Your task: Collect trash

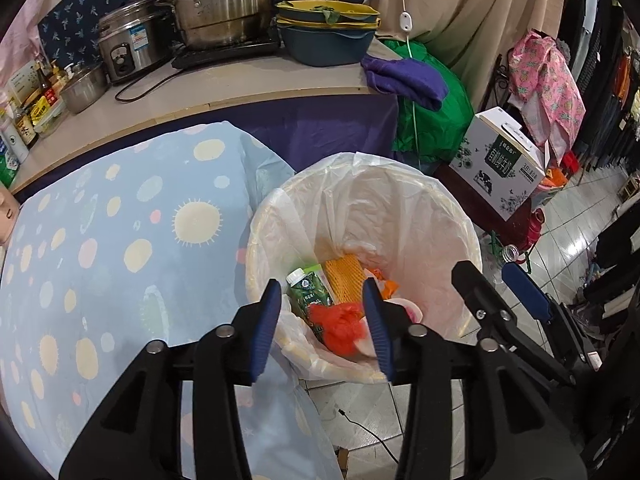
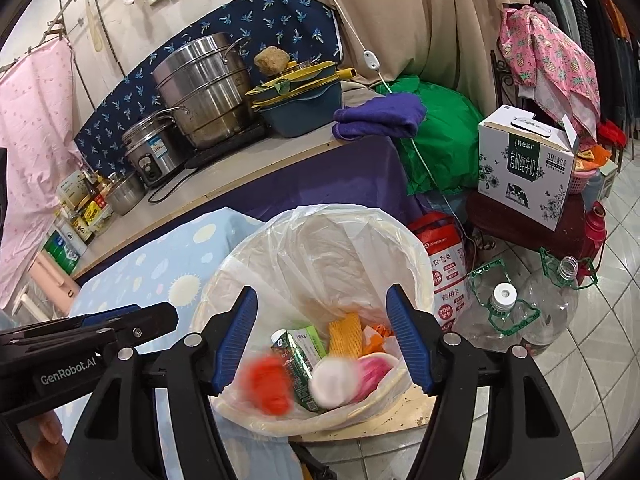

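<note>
In the left wrist view, the left tongs [image 1: 323,322] stood parted and empty above the lined trash bin [image 1: 460,216], which sat on the tiled floor [image 1: 580,216] beside a dotted blue cloth [image 1: 100,240]; a red wrapper [image 1: 340,324] lay inside. In the right wrist view, the right tongs [image 2: 326,338] gaped empty over the bin; "GenRobot.AI" marked the other tool, and a milk carton box [image 2: 524,172] stood beyond.
</note>
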Demonstrator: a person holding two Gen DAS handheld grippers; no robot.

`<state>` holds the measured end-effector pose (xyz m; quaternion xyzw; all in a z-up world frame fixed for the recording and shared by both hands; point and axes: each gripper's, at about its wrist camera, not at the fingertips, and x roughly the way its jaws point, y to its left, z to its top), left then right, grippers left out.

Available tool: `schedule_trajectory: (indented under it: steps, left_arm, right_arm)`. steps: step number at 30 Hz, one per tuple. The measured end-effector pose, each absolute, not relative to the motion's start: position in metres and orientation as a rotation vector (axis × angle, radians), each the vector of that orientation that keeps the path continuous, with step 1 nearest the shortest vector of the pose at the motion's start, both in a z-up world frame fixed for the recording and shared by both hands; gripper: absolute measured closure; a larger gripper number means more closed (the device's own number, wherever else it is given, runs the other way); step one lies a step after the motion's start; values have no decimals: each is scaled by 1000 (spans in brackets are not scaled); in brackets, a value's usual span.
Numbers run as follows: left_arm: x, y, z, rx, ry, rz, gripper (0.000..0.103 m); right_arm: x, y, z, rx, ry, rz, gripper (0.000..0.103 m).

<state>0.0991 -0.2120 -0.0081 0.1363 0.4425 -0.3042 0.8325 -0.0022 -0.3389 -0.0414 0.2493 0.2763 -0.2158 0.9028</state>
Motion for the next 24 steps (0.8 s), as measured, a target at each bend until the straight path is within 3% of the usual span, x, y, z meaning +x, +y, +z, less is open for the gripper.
schedule_trajectory:
  steps: [12, 16, 24]
  left_arm:
    - [103, -201, -3, 268, 926, -612, 51]
    - [102, -193, 0, 265, 906, -600, 47]
    - [100, -164, 6, 246, 872, -533, 32]
  right_arm:
    - [-1, -332, -34, 492, 568, -441, 37]
    - [-2, -327, -29, 478, 568, -446, 32]
    - [-3, -303, -21, 425, 614, -435, 24]
